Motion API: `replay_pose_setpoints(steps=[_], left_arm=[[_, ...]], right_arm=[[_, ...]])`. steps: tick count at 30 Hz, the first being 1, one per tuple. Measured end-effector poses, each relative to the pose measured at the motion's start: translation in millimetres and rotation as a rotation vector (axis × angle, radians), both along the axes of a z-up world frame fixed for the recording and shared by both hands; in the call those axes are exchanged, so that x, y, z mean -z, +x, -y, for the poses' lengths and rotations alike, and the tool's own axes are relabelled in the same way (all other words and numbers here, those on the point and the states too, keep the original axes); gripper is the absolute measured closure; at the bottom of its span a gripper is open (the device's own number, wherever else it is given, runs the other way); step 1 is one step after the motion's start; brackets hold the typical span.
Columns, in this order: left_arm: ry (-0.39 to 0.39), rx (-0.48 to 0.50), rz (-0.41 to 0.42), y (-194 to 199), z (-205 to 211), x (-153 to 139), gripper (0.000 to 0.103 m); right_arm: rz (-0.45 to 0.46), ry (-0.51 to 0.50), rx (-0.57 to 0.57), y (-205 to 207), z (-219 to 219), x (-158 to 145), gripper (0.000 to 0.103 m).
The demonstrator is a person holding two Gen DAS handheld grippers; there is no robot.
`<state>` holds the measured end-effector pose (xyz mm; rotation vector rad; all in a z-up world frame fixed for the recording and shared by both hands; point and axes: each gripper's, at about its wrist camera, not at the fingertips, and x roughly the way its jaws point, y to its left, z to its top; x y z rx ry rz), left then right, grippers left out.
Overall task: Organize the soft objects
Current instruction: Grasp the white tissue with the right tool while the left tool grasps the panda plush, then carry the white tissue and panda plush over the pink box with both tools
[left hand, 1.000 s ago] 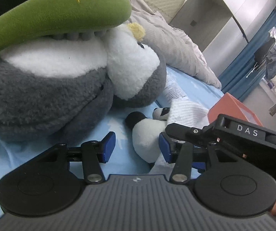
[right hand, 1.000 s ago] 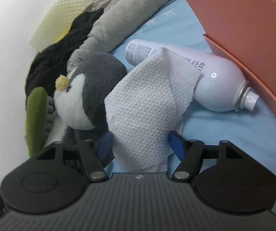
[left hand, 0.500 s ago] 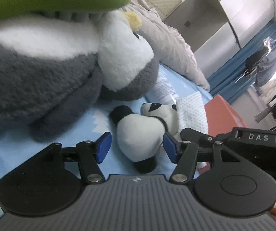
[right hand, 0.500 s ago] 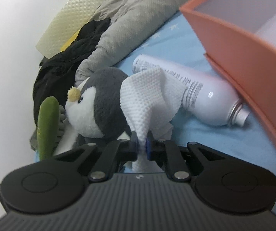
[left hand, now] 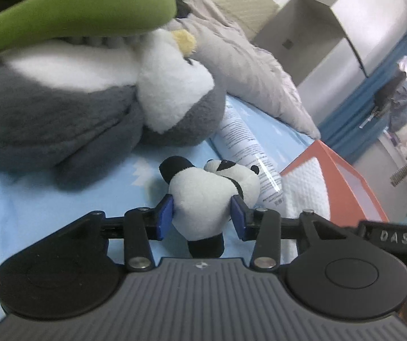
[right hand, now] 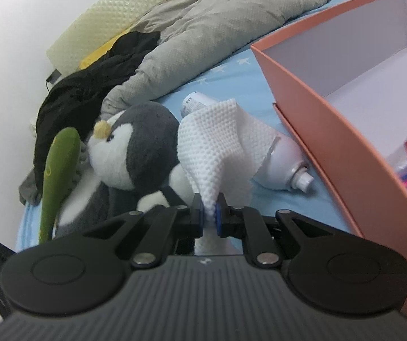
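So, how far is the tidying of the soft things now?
Little looks done: the orange box holds only a red packet, no soft item visible. In hand: the right tool is shut on the white cloth, and the left tool has its pads against the small panda. Left: the grey penguin and green plush lie on the bed.

A bed (left hand: 47, 199) covered with a light blue sheet printed with white stars is seen in both views. A crumpled grey quilt (right hand: 217, 37) is heaped along its far side, against a pale quilted headboard (right hand: 109, 22) and a plain white wall (right hand: 10, 56). Grey wardrobe cabinets (left hand: 345, 28) are shown beyond the bed, with blue curtains (left hand: 354, 105) beside them and bright daylight at the far right.
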<state>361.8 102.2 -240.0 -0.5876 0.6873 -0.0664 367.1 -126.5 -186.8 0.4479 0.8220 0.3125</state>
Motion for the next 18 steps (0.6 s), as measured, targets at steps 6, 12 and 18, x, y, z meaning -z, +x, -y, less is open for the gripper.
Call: replay_pose_setpoints(steps=[6, 12, 18], left_arm=[[0.031, -0.055, -0.027, -48, 10, -23, 0.054], [0.082, -0.104, -0.069, -112, 22, -44, 0.054], [0.051, -0.145, -0.098, -167, 28, -51, 0.054]], right_arm=[[-0.001, -0.067, -0.055, -39, 3, -8, 0.091], [-0.030, -0.131, -0.140, -87, 6, -9, 0.091], [-0.046, -0.201, -0.195, -131, 8, -10, 0.091]])
